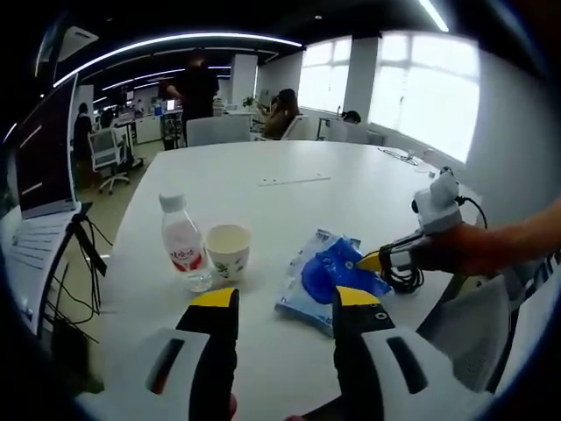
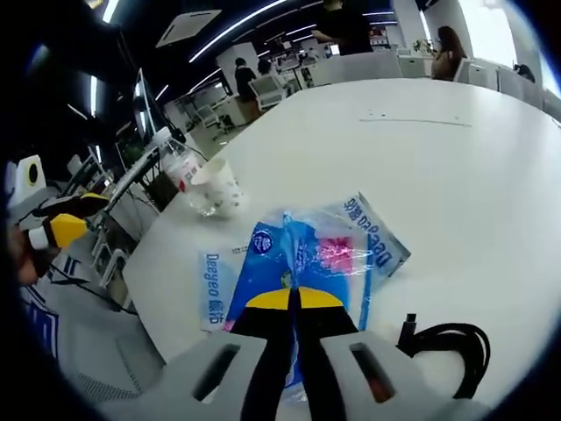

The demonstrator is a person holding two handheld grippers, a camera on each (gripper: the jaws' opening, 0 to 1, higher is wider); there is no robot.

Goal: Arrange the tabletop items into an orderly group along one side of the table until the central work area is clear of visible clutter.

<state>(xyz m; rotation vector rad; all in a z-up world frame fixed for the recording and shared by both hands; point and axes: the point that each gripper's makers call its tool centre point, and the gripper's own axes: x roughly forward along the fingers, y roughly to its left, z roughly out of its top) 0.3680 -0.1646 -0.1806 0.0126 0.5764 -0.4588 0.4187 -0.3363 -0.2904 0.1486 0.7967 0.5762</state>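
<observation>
Pretty bright overall; windows [image 1: 412,88] blow out white behind the table [image 1: 289,193]; ceiling strip lights [image 1: 175,42] glare; edges bend, fisheye-style.

From here I see the white round table [image 1: 289,189] open across its middle and far side, free for passing. Near its left edge a clear plastic bottle with a red label [image 1: 183,244] and a white paper cup [image 1: 228,250] stand just beside each other. A crinkled blue plastic packet [image 2: 302,254] lies near the near edge, and a coiled black cable [image 2: 447,342] sits by it.
</observation>
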